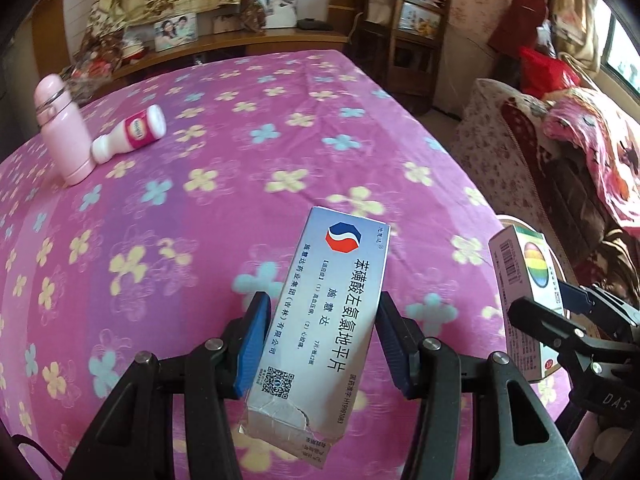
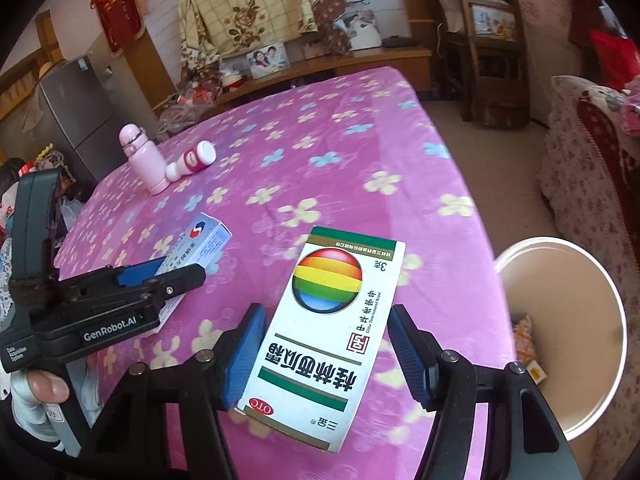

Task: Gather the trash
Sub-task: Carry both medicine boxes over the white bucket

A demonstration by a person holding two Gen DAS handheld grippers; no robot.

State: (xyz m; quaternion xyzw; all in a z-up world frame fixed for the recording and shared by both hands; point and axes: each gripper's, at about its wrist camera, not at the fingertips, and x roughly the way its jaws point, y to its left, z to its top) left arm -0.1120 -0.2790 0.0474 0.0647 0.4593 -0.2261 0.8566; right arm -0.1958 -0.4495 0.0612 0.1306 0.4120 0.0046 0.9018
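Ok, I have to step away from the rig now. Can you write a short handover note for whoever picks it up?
Left gripper: jaws shut on the blue-and-white medicine box, held above the bed.
Right gripper: jaws shut on the rainbow-ball medicine box, nearer the white bin that stands beside the bed.
Done: both boxes picked up; some trash already lies in the bin.
Left: drop both boxes in the bin. The small white-and-pink bottle lies tipped beside the upright pink flask on the bedspread; it is probably next.

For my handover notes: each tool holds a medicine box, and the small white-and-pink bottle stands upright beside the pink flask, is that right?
Not quite: in both views the white-and-pink bottle lies on its side, its neck against the upright pink flask. The left tool and right tool do each hold a medicine box.
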